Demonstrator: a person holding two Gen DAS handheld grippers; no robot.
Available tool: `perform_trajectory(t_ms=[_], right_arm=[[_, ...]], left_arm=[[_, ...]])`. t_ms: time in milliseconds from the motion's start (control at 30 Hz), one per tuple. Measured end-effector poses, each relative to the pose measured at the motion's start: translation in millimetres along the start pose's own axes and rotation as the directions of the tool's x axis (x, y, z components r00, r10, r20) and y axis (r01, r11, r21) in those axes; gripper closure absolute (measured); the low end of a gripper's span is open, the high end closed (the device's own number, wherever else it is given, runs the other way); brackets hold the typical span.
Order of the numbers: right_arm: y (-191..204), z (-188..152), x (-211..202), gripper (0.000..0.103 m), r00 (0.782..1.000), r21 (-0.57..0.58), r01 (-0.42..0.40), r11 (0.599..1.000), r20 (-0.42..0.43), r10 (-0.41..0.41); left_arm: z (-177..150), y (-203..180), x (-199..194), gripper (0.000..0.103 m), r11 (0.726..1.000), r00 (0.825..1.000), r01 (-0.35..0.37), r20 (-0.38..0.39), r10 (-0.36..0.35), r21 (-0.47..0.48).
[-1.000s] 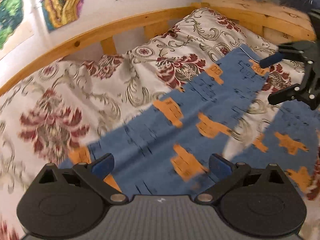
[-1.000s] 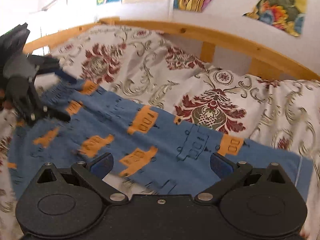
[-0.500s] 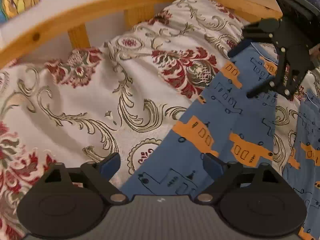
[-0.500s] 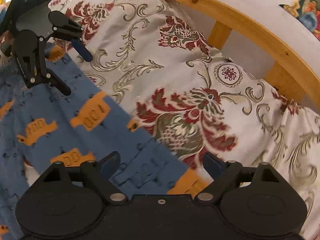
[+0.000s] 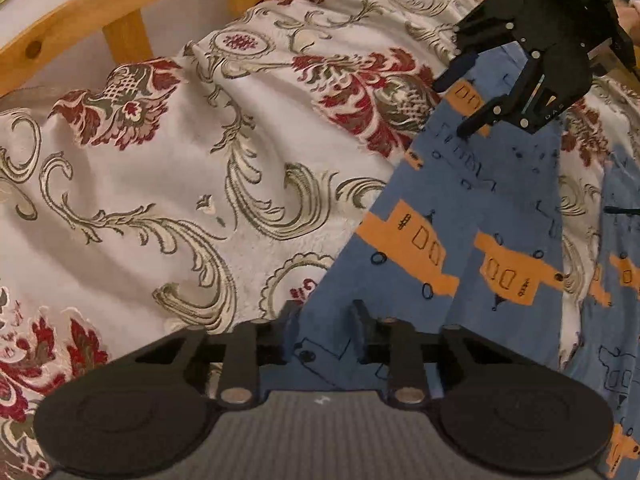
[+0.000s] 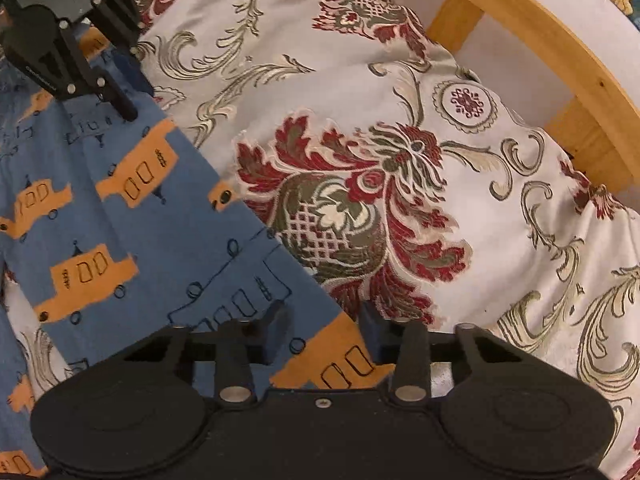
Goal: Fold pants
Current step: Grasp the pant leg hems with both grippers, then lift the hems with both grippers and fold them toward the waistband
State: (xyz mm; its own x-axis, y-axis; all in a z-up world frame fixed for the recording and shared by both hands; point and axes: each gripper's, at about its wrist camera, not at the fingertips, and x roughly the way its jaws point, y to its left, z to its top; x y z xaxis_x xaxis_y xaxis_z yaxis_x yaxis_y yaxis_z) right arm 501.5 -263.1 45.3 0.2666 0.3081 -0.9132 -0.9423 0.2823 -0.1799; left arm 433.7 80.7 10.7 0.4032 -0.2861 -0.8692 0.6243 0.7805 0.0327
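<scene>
In my left wrist view the flowered bedspread (image 5: 168, 184) fills the left side, with the wooden bed frame (image 5: 120, 8) at the far left. The left tool (image 5: 322, 320) is low at the near edge, and its two fingers stand close on each side of the edge of one leg of the blue pants (image 5: 460, 208); the cloth passes between them, so I think it has hold of the pants there. This leg runs from near to the far right over the bedspread. At its far end I see the right tool (image 5: 456, 104), its fingers on the cloth, with a gap between them.

In my right wrist view the left tool (image 6: 132, 96) is at the far left, on the pants (image 6: 160, 216), which lie on the left half of the bed. The right tool (image 6: 320, 328) is at the near edge, fingers narrowed with the corner of the pants between them. The bedspread (image 6: 500, 200) covers the right side, and the bed frame (image 6: 560, 60) is at the far right
</scene>
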Motion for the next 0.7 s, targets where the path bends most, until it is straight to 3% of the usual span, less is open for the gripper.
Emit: perform_trajectory(t_ms=[67,167,433,700], right_arm=[[-0.5,-0.4,0.1,0.086,1.0,0.006,0.008,1.0,0.003,-0.008],[3.4,-2.5,-0.4,0.098,0.999,0.001,0.044,0.999,0.002,-0.044],[25.8,-21.3,-21.4,0.102,0.984,0.048,0.14,0.989,0.108,-0.144],[57.7,-49.6,-59.9,0.103,0.932,0.133,0.241,0.961,0.244,-0.267]], left_arm=[[2.5,-0.3,0.6,0.086,1.0,1.0,-0.012,-0.01,0.012,-0.005],[4.7,-4.7,-0.1,0.097,0.999,0.999,-0.033,-0.016,0.033,-0.008],[5.2,-28.8,-15.4,0.102,0.984,0.985,-0.171,0.008,0.171,-0.051],[-9.8,-73.6,-43.8,0.102,0.942,0.932,-0.333,0.136,0.336,-0.047]])
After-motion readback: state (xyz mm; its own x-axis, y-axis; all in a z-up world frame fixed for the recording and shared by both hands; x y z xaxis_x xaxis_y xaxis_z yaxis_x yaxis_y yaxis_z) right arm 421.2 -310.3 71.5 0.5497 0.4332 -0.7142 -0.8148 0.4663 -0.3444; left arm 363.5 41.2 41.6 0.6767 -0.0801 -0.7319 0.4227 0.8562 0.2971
